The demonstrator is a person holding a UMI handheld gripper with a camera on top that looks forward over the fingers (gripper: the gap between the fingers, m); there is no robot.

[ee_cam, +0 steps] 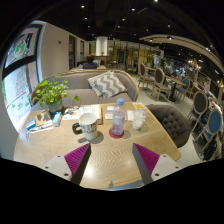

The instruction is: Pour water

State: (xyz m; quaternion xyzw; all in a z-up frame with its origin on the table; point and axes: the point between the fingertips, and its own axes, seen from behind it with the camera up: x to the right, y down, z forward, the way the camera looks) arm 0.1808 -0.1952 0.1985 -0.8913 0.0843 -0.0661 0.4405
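A café interior lay behind a pale wooden table. The gripper hovered with fingers spread, holding nothing. The water bottle stood upright, directly ahead beyond the fingers, a mug just beside it.

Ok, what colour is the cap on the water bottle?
Blue, on the clear water bottle just beyond the open fingers; seen in the gripper view.

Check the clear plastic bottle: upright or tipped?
Upright: the clear plastic bottle stands on the wooden table, cap up, beyond the open gripper.
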